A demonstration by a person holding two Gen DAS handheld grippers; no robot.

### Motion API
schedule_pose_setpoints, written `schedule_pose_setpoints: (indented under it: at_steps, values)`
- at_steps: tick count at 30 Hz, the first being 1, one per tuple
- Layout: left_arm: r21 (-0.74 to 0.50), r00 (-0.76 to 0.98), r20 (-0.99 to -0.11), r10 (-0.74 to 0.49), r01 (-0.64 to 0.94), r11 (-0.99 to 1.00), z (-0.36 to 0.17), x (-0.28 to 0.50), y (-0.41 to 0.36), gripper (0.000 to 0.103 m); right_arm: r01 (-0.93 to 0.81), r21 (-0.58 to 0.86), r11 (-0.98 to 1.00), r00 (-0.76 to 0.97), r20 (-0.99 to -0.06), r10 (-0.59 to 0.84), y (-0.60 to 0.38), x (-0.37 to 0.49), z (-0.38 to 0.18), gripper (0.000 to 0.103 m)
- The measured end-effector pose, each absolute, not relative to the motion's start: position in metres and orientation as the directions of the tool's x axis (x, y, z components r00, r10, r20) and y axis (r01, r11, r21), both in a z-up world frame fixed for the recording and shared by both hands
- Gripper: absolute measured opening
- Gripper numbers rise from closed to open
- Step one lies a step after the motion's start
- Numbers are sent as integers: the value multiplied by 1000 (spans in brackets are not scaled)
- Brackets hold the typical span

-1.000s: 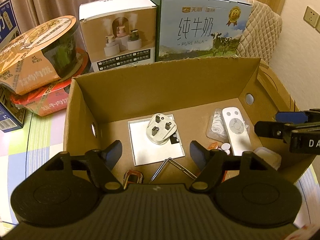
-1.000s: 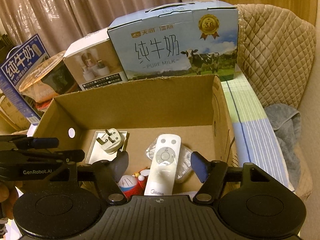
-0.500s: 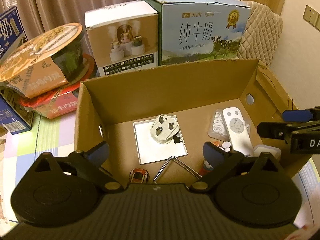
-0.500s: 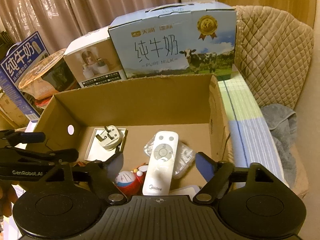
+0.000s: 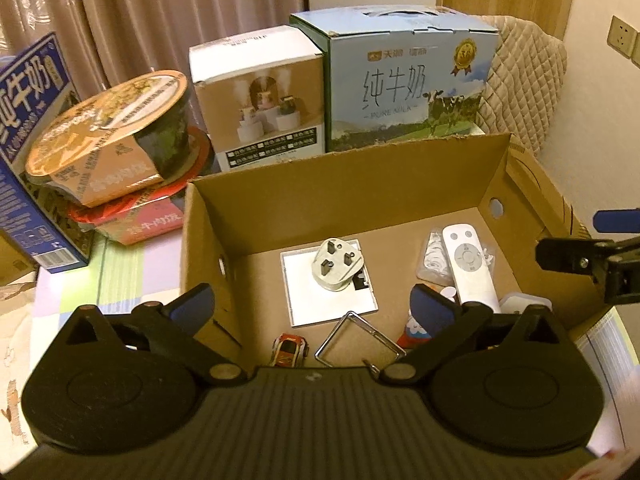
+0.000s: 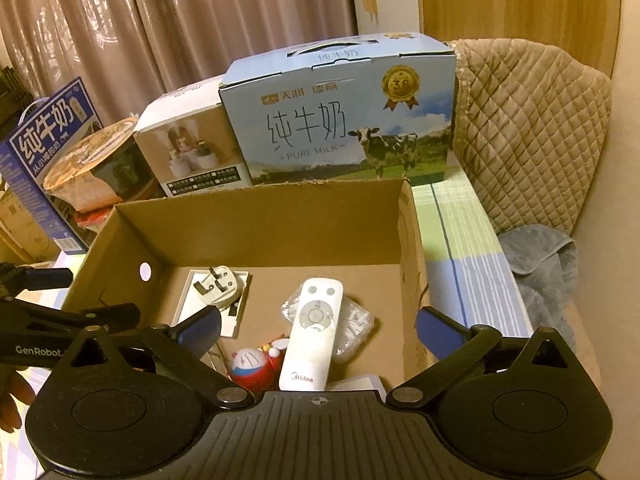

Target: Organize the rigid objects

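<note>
Both grippers hover over the near rim of the cardboard box (image 5: 360,204), the left gripper (image 5: 310,306) and right gripper (image 6: 318,322) spread wide, holding nothing. Mid-frame on the box floor lie a white plug (image 5: 338,270), a white remote (image 6: 312,340) and, lower, a red toy car (image 5: 289,350).

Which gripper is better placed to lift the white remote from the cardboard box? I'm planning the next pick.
Right, probably. The right gripper is open with the remote lying between its fingers. The left gripper is open too, but the remote lies beyond its right finger.
</note>
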State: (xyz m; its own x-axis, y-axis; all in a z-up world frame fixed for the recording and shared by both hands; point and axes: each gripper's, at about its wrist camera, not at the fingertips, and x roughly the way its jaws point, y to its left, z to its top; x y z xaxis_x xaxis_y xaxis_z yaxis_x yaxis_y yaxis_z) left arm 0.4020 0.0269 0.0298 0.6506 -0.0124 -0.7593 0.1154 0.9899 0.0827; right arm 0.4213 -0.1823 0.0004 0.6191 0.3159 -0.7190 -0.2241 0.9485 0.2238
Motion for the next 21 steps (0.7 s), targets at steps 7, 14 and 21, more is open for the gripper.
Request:
schedule_pose_setpoints:
  at_steps: [7,14,21]
  values:
    - [83,676,-737,0,91,992,44,383,27,102,-224,216,950,617,-723,310,-189,408,13,101]
    - [66,687,-727,9,58,996,58,360,27,102,-229,212,950,620,-721,310,-191,391,28,101]
    - [55,699,-715,16,33,998,75,332,27,102,-227,227,947,624,-713,321,-193,370,37,101]
